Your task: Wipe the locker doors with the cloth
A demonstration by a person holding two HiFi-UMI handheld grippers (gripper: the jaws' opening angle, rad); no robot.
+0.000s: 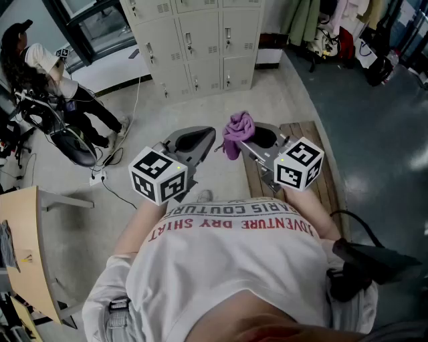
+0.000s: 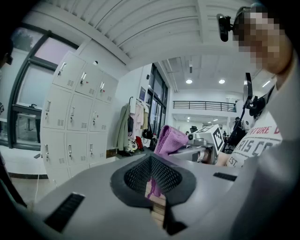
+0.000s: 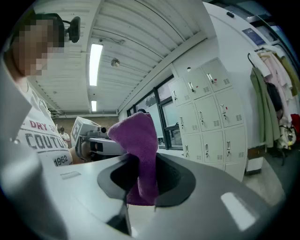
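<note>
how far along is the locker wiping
Done: the purple cloth is picked up, clamped in the right gripper. In hand: only the cloth; the left gripper is shut and empty. Left: all the wiping, since the lockers stand across the floor, not reached yet.

Pale floor (image 1: 221, 107) under me turns dark grey-blue on my right, and a slatted wooden platform (image 1: 328, 187) lies along that seam. Cream lockers (image 1: 194, 40) stand ahead, hanging clothes (image 1: 311, 20) at their right edge, a dark-framed window (image 1: 93, 27) at their left. Overhead there are strip lights (image 3: 95, 58) on a ribbed ceiling (image 3: 140, 37).
</note>
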